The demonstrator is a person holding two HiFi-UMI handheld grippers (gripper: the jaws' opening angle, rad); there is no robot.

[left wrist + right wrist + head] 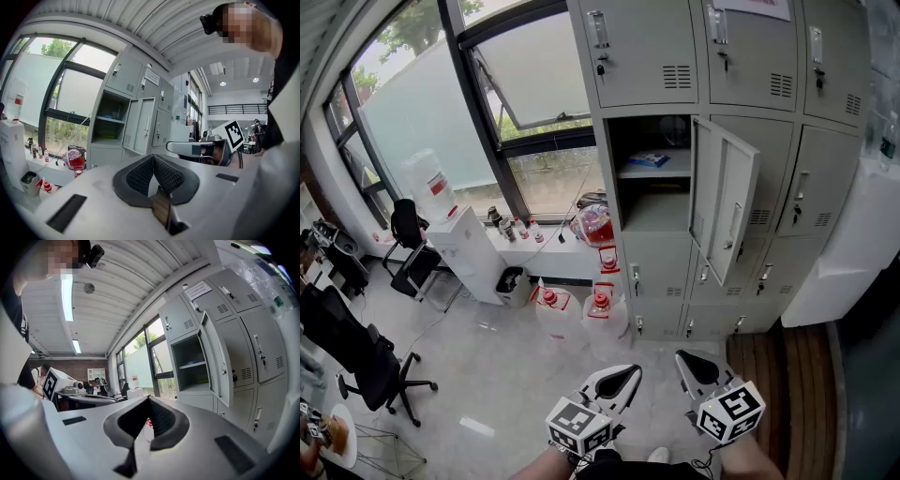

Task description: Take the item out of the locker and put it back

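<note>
The grey locker bank has one compartment standing open, its door [724,202] swung out to the right. A flat blue item [649,160] lies on the shelf inside; it also shows as the blue item [108,116] in the left gripper view and the blue item [193,363] in the right gripper view. Something yellow [108,137] lies on the compartment floor below it. My left gripper [619,380] and right gripper [698,367] are held low, side by side, well short of the locker. Both are shut with nothing between the fingers.
Two large water bottles [551,309] stand on the floor before the lockers, beside a white water dispenser [464,248]. A red bag [595,225] sits on the windowsill. Office chairs [361,361] stand at the left. A white cabinet [853,244] is at the right.
</note>
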